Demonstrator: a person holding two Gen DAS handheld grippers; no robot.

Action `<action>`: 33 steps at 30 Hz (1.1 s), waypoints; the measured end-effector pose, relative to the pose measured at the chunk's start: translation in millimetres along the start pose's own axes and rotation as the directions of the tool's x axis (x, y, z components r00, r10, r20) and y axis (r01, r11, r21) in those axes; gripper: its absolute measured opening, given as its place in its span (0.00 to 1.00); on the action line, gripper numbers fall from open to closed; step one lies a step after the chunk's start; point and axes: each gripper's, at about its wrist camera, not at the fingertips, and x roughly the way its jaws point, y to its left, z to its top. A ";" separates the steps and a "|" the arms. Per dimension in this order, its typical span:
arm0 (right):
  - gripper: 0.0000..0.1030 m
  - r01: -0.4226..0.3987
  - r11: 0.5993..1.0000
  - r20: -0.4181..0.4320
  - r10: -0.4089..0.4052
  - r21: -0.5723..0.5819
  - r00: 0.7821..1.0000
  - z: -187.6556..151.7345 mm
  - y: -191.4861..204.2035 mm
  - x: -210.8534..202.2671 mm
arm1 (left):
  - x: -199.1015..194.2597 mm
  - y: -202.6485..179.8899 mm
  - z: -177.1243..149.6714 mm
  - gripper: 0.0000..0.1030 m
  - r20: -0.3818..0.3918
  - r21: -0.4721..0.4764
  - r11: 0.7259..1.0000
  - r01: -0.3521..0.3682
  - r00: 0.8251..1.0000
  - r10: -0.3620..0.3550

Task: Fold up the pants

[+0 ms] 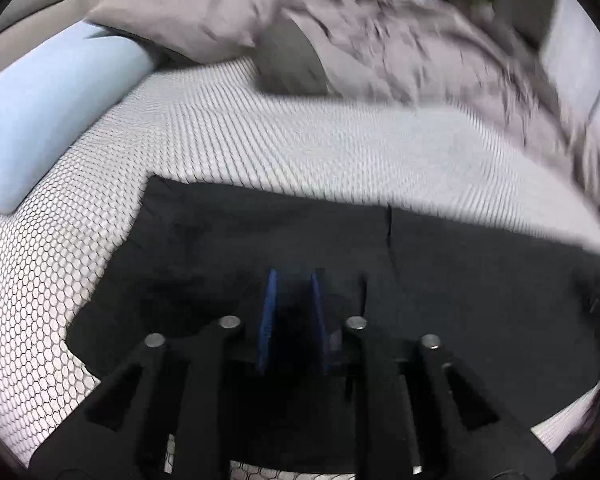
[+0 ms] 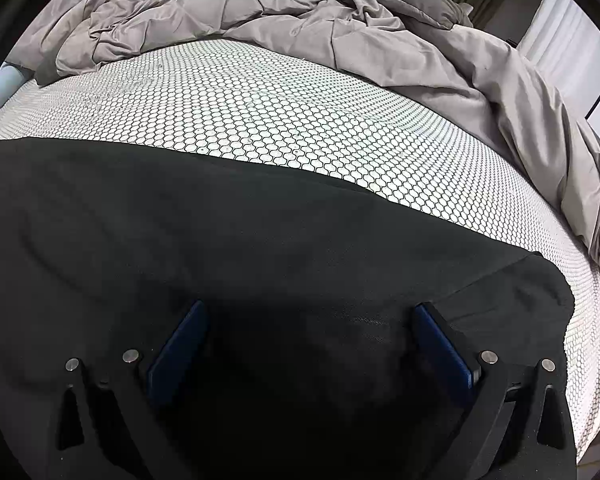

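So, quick rundown, counted where countable:

Pants: one pair, black (image 2: 220, 240), spread flat across the near part of the bed; also seen in the left wrist view (image 1: 460, 300), with a seam line running down the cloth.

Grippers: two. Left gripper (image 1: 292, 280) hovered low over the pants, blue pads (image 1: 269, 312) drawn close with a narrow gap; couldn't tell whether any cloth was pinched between them, too dark in there. Right gripper (image 2: 310, 308) sat over the pants too, blue pads (image 2: 180, 344) spread wide apart, nothing between them but the cloth lying below.

Bed sheet: one, white with a black honeycomb print (image 2: 280, 112), bare past the far edge of the pants.

Duvet: one, grey and rumpled (image 2: 340, 24), heaped along the far side and trailing down the right edge of the bed; well apart from the pants.

Pillows: one pale blue (image 1: 52, 112) at the left edge, one grey (image 1: 172, 12) behind it, partly under the duvet.

Odd bit: one dark grey rounded thing (image 1: 288, 60) at the duvet's edge, too blurred to name.

In the way: nothing lying on the pants.
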 end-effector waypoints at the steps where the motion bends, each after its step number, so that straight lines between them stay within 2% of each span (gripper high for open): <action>1: 0.99 0.001 1.000 0.000 -0.001 0.000 1.000 0.0 -0.2 0.1 | 10.5 0.1 -4.0 0.19 -0.033 0.007 0.999 -0.034 0.999 0.034; 2: 0.99 0.001 1.000 0.001 -0.001 0.000 1.000 0.0 -0.3 0.0 | 22.6 7.4 -8.2 0.20 -0.050 -0.014 0.999 -0.038 0.998 0.038; 4: 0.99 -0.002 1.000 0.001 0.002 0.003 1.000 -0.5 -0.7 0.0 | 22.3 17.7 -3.0 0.19 -0.028 -0.064 0.998 -0.010 1.000 0.008; 7: 0.99 -0.009 1.000 0.001 0.009 0.010 1.000 -0.3 -3.3 1.2 | 16.1 25.4 -1.5 0.19 -0.021 -0.104 0.986 -0.129 0.992 0.127; 9: 0.99 -0.004 1.000 0.002 0.004 0.007 1.000 0.5 -3.6 1.7 | 9.3 26.7 -0.8 0.19 -0.027 -0.132 0.978 -0.161 0.987 0.159; 11: 0.99 0.002 1.000 0.003 -0.002 0.002 1.000 1.0 -3.4 2.0 | -11.8 16.7 -2.5 0.19 0.019 -0.124 0.986 -0.110 0.993 0.113; 13: 0.99 0.011 1.000 0.003 -0.011 -0.004 1.000 2.0 -2.5 2.1 | -38.9 -14.0 -10.9 0.20 0.103 -0.085 0.996 0.019 0.995 -0.010; 14: 0.99 0.018 1.000 0.003 -0.017 -0.010 1.000 2.4 -1.5 1.9 | -43.0 -28.5 -13.9 0.25 0.114 -0.066 0.996 0.064 0.992 -0.056; 15: 0.99 0.027 0.999 0.004 -0.027 -0.017 1.000 2.8 0.0 1.9 | -41.4 -51.9 -15.2 0.36 0.105 -0.024 0.993 0.115 0.988 -0.112; 17: 0.99 0.039 0.999 0.007 -0.038 -0.027 0.999 2.9 2.1 1.5 | -24.0 -103.0 -18.0 0.42 0.051 0.061 0.983 0.174 0.983 -0.177; 19: 0.99 0.042 0.999 0.009 -0.042 -0.030 0.999 2.9 2.4 1.5 | -5.6 -147.1 -22.1 0.43 -0.023 0.144 0.969 0.200 0.980 -0.199; 20: 0.99 0.039 0.999 0.009 -0.039 -0.026 0.999 2.7 1.6 1.8 | 5.8 -169.0 -24.5 0.43 -0.065 0.221 0.956 0.193 0.981 -0.183; 21: 0.99 0.033 0.999 0.007 -0.033 -0.020 0.999 2.6 0.3 2.3 | 14.7 -186.2 -27.4 0.43 -0.065 0.294 0.947 0.127 0.991 -0.113; 22: 0.99 0.026 1.000 0.006 -0.026 -0.015 1.000 2.9 -0.6 2.8 | 11.4 -195.0 -38.3 0.43 -0.055 0.326 0.941 0.090 0.996 -0.076; 25: 0.99 0.006 1.000 0.003 -0.006 -0.001 1.000 2.9 -2.8 3.5 | 5.7 -176.8 -38.4 0.45 -0.065 0.276 0.955 0.108 0.994 -0.093; 26: 0.99 0.002 1.000 0.002 -0.002 -0.002 1.000 2.7 -3.0 3.3 | -3.1 -159.4 -41.6 0.45 -0.042 0.253 0.965 0.066 0.997 -0.057; 28: 0.99 -0.002 1.000 0.002 0.002 -0.009 1.000 2.3 -2.6 2.2 | -15.6 -124.3 -46.5 0.45 0.007 0.223 0.972 -0.070 0.998 0.070; 29: 0.99 0.000 1.000 0.004 0.000 -0.014 1.000 2.3 -1.6 1.7 | -20.0 -109.8 -47.7 0.41 0.017 0.181 0.982 -0.053 0.999 0.051; 30: 0.99 0.005 1.000 0.009 -0.005 -0.023 1.000 2.7 0.0 0.6 | -26.0 -95.4 -45.2 0.35 0.023 0.148 0.989 0.000 1.000 -0.003; 32: 0.99 0.017 0.999 0.018 -0.017 -0.047 1.000 3.0 3.3 -1.2 | -42.9 -79.6 -47.7 0.35 0.045 0.138 0.987 0.079 0.995 -0.086; 33: 0.99 0.024 0.998 0.027 -0.022 -0.060 0.999 3.2 4.8 -3.3 | -48.6 -73.8 -49.7 0.38 0.064 0.151 0.984 0.089 0.993 -0.100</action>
